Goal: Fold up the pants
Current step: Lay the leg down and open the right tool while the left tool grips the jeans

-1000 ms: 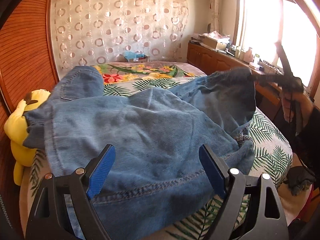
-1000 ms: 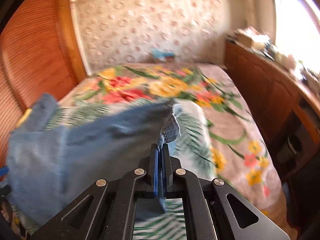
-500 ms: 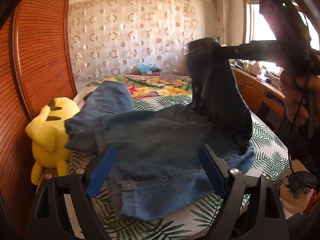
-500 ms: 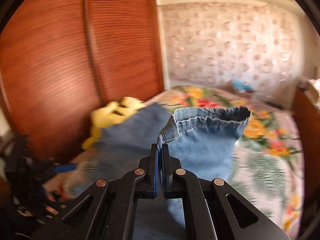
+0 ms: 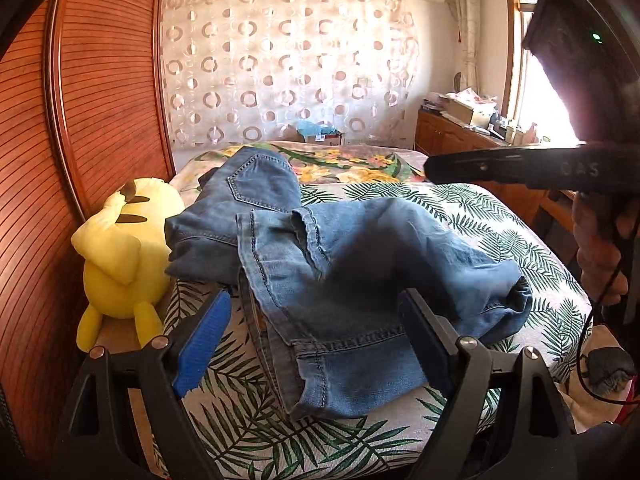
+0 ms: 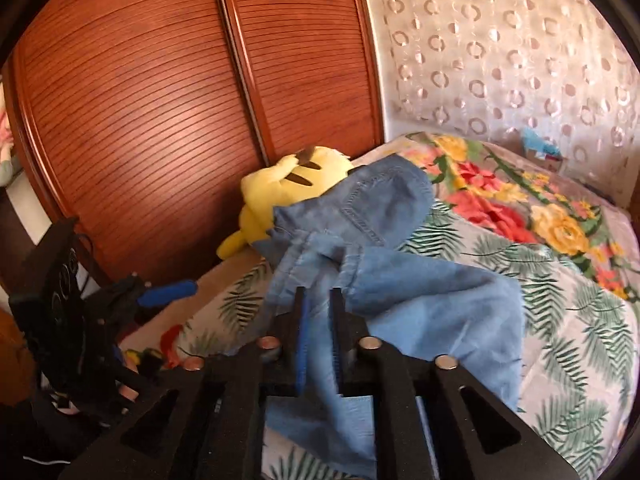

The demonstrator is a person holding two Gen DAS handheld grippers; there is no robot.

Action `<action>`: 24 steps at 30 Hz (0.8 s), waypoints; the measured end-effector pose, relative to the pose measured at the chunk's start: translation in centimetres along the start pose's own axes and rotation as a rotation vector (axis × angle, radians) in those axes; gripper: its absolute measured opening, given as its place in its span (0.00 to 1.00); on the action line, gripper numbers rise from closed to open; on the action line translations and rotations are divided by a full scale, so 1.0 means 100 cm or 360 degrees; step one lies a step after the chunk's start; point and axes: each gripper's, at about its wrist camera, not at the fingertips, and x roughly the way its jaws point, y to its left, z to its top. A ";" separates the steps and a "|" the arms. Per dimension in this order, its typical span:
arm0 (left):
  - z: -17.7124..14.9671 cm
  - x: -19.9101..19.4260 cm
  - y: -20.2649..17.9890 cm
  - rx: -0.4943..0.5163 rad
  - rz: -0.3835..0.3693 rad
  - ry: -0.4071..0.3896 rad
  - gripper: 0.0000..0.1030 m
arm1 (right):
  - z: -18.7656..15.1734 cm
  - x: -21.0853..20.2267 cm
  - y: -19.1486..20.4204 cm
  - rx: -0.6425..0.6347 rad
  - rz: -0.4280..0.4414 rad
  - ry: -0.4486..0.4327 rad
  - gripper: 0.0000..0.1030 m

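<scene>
Blue jeans (image 5: pixel 360 280) lie crumpled on the leaf-patterned bed (image 5: pixel 500 220), one leg folded across towards the waist end on the left. My left gripper (image 5: pixel 314 304) hovers open over the near hem, its blue pads well apart with nothing gripped. In the right wrist view the right gripper (image 6: pixel 318 294) hangs just above the jeans (image 6: pixel 420 292); its jaws are opening, a narrow gap shows between them, and no cloth is pinched there. Seen from the left wrist, that right gripper (image 5: pixel 432 168) reaches in from the right above the bed, held by a person's hand (image 5: pixel 596 256).
A yellow plush toy (image 5: pixel 124 248) lies against the slatted wooden wardrobe doors (image 5: pixel 100 100) at the bed's left edge, touching the jeans. A flowered cover (image 6: pixel 520 208) spreads over the far bed. A cluttered wooden sideboard (image 5: pixel 452 140) runs under the window on the right.
The right gripper carried the raised leg hem across to the left and let it go; the leg now lies on the jeans. Its jaws went from shut to parted. The left gripper drew back.
</scene>
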 end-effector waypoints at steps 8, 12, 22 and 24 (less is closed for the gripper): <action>0.000 0.016 -0.001 0.0002 -0.0019 0.0036 0.83 | -0.009 -0.001 -0.011 0.0007 -0.0089 -0.0010 0.32; 0.002 0.026 -0.002 0.0019 -0.0017 0.0061 0.83 | -0.019 0.003 -0.015 0.0011 -0.0173 0.0005 0.32; 0.010 0.046 -0.003 0.0051 -0.0057 0.0088 0.83 | -0.061 0.013 -0.035 0.0102 -0.0418 0.0085 0.32; 0.014 0.051 -0.002 0.0056 -0.0073 0.0099 0.83 | -0.070 0.020 -0.040 0.0122 -0.0462 0.0114 0.32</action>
